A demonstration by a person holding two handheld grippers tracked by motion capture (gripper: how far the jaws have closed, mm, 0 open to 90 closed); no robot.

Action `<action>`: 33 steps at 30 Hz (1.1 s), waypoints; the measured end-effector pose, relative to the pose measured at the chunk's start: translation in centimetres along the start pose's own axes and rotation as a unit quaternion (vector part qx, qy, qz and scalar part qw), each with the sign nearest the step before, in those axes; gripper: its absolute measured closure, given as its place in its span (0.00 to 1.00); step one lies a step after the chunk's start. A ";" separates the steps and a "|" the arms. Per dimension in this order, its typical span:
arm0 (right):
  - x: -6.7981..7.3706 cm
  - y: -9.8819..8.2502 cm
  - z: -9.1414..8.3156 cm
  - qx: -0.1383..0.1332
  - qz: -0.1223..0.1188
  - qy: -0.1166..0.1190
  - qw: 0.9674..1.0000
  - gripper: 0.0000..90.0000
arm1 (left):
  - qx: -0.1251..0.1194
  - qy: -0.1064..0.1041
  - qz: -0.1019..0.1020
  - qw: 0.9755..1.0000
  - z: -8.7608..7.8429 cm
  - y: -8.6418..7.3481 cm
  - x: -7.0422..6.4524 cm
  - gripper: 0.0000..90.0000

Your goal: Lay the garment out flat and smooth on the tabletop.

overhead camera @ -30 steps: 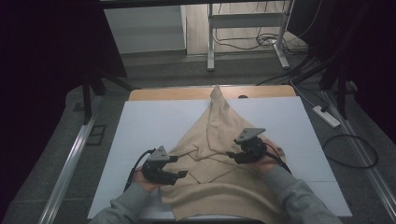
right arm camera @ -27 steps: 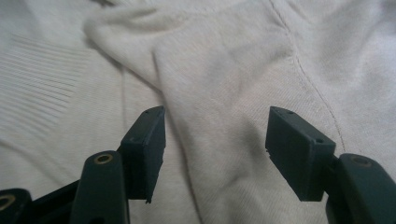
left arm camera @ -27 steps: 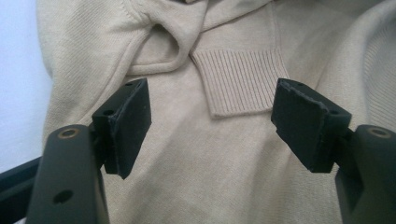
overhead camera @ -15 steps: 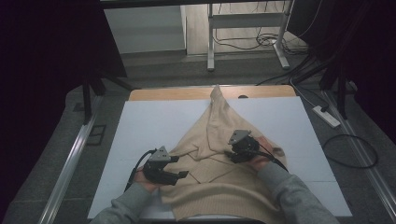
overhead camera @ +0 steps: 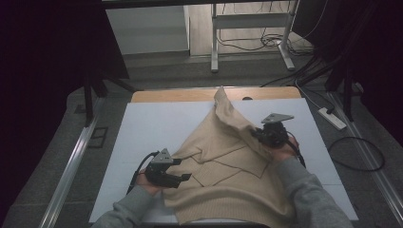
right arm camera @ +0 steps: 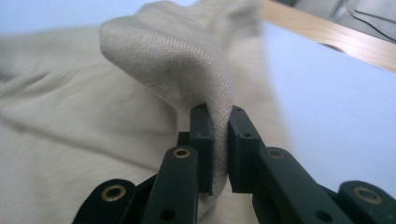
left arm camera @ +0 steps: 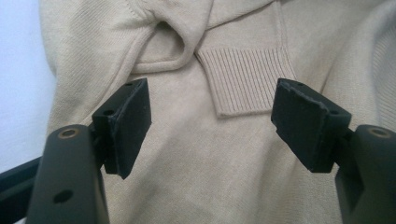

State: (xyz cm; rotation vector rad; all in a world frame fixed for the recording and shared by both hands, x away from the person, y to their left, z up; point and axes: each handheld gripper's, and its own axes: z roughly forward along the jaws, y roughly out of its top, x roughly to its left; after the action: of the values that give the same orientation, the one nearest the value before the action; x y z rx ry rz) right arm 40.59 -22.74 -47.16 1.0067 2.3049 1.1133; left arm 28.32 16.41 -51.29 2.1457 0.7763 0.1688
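A beige knitted sweater [overhead camera: 223, 159] lies spread on the white table [overhead camera: 152, 128], one part reaching toward the far edge. My left gripper [overhead camera: 183, 170] hovers over its near left part, jaws open and apart from the cloth. In the left gripper view the sweater [left arm camera: 196, 154] and a ribbed cuff [left arm camera: 245, 77] lie beyond the open left gripper [left arm camera: 212, 112]. My right gripper [overhead camera: 255, 135] has just been closing and is shut on a fold of the sweater [right arm camera: 177, 60]. In the right gripper view the right gripper [right arm camera: 220, 140] pinches the cloth, which arches up from the pads [right arm camera: 203, 140].
A wooden strip [overhead camera: 190, 95] runs along the table's far edge. On the floor to the right lie a power strip [overhead camera: 331, 118] and cables [overhead camera: 356, 152]. A metal stand [overhead camera: 247, 28] is behind the table. Bare white table lies left and right of the sweater.
My right gripper has closed on a fold of the sweater and moved to the right, lifting the cloth into a ridge. The left gripper has kept still and open.
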 end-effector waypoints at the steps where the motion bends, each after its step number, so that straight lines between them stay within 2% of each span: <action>1: -1.0 -0.1 -0.3 -0.007 0.018 -0.005 1.000 0.91 | 0.000 0.000 0.000 1.000 0.0 0.0 0.0 0.32; 5: -3.9 -0.7 -0.9 -0.019 0.059 -0.020 0.998 0.91 | 0.001 0.002 -0.001 1.000 0.1 0.0 0.0 0.32; 9: -7.1 -1.4 -1.0 -0.026 0.097 -0.041 0.994 0.91 | 0.001 0.003 0.000 1.000 0.1 0.0 0.0 0.32; 12: -9.4 -2.1 -0.9 -0.018 0.126 -0.061 0.990 0.90 | 0.002 0.003 -0.001 1.000 0.1 0.0 0.1 0.32; 14: -11.3 -3.1 -0.6 -0.007 0.159 -0.072 0.985 0.90 | 0.003 0.005 -0.001 1.000 0.2 0.0 0.1 0.32; 15: -12.4 -3.9 -0.4 -0.001 0.185 -0.073 0.980 0.89 | 0.003 0.005 -0.001 1.000 0.2 0.0 0.1 0.32; 16: -13.1 -4.5 -0.2 0.003 0.200 -0.071 0.977 0.88 | 0.004 0.005 -0.001 1.000 0.2 0.0 0.1 0.32; 17: -13.9 -5.4 0.1 0.007 0.220 -0.072 0.973 0.86 | 0.005 0.005 0.000 1.000 0.2 0.0 0.1 0.32; 18: -14.2 -5.9 0.2 0.015 0.230 -0.082 0.970 0.82 | 0.005 0.005 0.000 1.000 0.2 0.0 0.1 0.31; 20: -14.5 -6.3 -0.1 0.012 0.239 -0.092 0.967 0.71 | 0.005 0.005 0.001 1.000 0.2 0.0 0.1 0.31; 22: -14.1 -5.8 -0.8 0.006 0.227 -0.109 0.968 0.62 | 0.004 0.005 0.002 1.000 0.1 0.0 0.2 0.31; 27: -11.0 -3.7 -2.7 -0.012 0.167 -0.112 0.980 0.53 | 0.005 0.004 0.003 1.000 0.2 0.0 0.2 0.31; 30: -8.6 -2.8 -3.8 -0.021 0.131 -0.089 0.987 0.52 | 0.006 0.004 0.005 1.000 0.3 0.0 0.1 0.31; 33: -6.4 -2.6 -4.3 -0.018 0.099 -0.060 0.993 0.51 | 0.005 0.006 0.006 1.000 0.3 0.0 0.2 0.31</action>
State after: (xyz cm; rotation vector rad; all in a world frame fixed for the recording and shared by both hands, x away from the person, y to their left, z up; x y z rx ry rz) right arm 41.10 -30.87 -46.39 1.2739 2.1192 1.1326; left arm 28.56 16.31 -51.51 2.1603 0.7739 0.1846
